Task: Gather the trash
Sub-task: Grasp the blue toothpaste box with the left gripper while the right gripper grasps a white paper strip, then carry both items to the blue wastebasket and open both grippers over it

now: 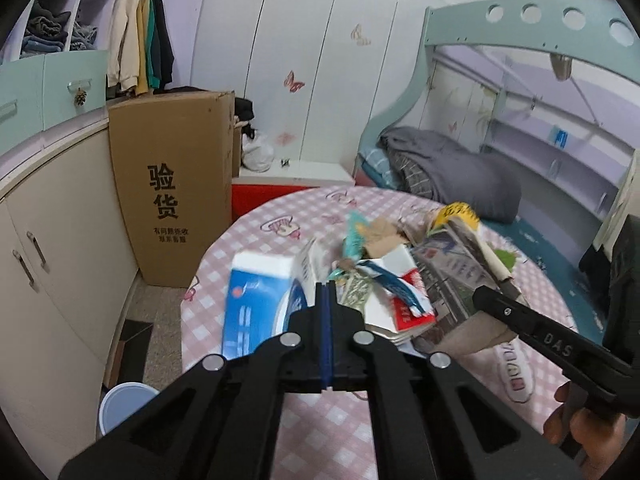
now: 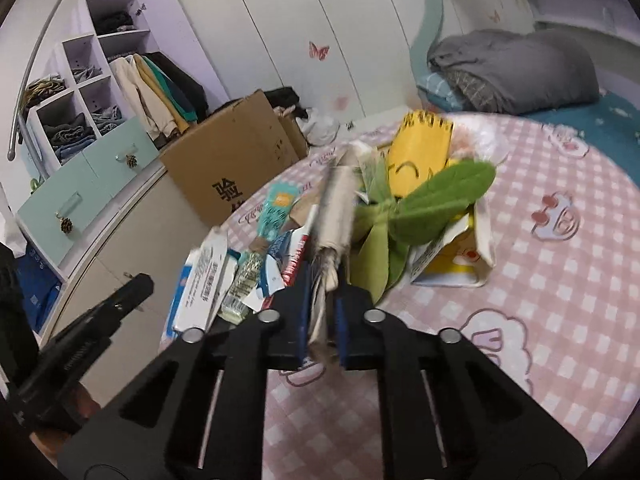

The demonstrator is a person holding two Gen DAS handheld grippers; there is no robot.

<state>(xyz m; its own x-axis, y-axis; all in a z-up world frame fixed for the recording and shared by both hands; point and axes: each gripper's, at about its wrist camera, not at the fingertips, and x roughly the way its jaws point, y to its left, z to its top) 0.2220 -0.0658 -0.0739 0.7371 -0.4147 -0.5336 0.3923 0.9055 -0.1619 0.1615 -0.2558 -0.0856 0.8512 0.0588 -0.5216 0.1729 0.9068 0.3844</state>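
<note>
A heap of trash lies on the round table with a pink checked cloth (image 1: 320,432): a blue and white carton (image 1: 256,304), a red and white torn pack (image 1: 404,300), a folded newspaper (image 1: 448,276) and brown cardboard scraps. My left gripper (image 1: 325,292) is shut with nothing between its fingers, at the near edge of the heap. My right gripper (image 2: 322,280) is shut on the rolled newspaper bundle (image 2: 334,216), which sticks up above the heap. A yellow pad (image 2: 420,148), green fabric leaves (image 2: 436,196) and a yellow carton (image 2: 456,256) lie beside it.
A tall cardboard box (image 1: 172,184) stands left of the table by the cream cabinets (image 1: 48,248). A white bucket (image 1: 124,404) stands on the floor below the table's left edge. A bunk bed with grey bedding (image 1: 452,168) is behind the table.
</note>
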